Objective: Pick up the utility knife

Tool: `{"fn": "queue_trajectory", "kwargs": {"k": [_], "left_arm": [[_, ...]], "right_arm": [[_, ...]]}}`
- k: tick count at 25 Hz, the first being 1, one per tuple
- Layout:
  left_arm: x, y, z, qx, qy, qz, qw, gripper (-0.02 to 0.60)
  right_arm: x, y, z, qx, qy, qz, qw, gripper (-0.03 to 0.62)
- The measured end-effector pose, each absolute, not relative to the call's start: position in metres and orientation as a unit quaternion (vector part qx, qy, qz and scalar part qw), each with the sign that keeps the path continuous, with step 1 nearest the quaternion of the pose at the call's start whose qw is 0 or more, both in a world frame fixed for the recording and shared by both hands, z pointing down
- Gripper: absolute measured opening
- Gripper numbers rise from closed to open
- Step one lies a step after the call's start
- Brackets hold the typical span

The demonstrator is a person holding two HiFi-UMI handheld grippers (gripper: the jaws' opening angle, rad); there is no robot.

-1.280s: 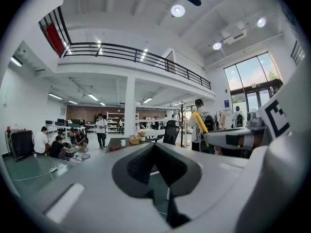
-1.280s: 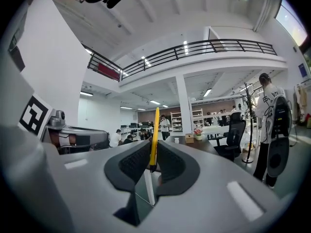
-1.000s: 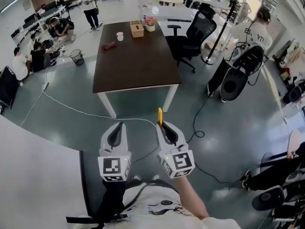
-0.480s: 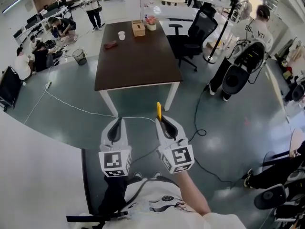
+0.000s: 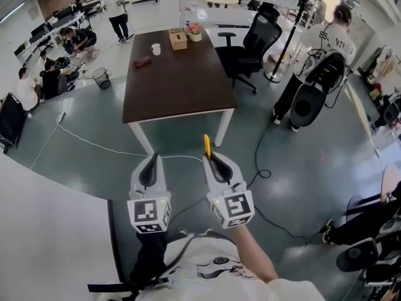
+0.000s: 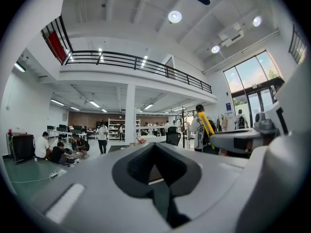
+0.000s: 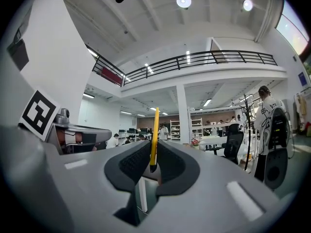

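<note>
On the left, the left gripper point(image 5: 153, 162) hangs in the air over the grey floor point(image 5: 301, 162), its jaws closed together with nothing between them. Just to its right, the right gripper point(image 5: 212, 158) has its jaws pinched narrow on the yellow utility knife point(image 5: 207, 145). The knife sticks out past the tips, toward the far dark table point(image 5: 182, 86).

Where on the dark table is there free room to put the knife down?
The near half of the dark table is bare, from its front edge up to the red item. The far end is crowded: a cup, a tissue box and a flower pot. The right gripper holds the utility knife.
</note>
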State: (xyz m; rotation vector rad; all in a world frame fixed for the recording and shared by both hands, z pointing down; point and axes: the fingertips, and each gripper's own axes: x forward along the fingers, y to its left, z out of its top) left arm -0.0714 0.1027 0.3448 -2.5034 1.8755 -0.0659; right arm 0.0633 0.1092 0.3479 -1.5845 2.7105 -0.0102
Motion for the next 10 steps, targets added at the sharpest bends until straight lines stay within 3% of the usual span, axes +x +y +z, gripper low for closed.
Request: {"fn": "queue_trajectory", "kwargs": {"k": [10], "left_arm": [[-0.0747, 0.097, 0.3471, -0.798, 0.602, -0.021, 0.01, -0.003]], "right_arm": [[0.0649, 0.1055, 0.3547, -0.511, 0.86, -0.009, 0.002, 0.044]]}}
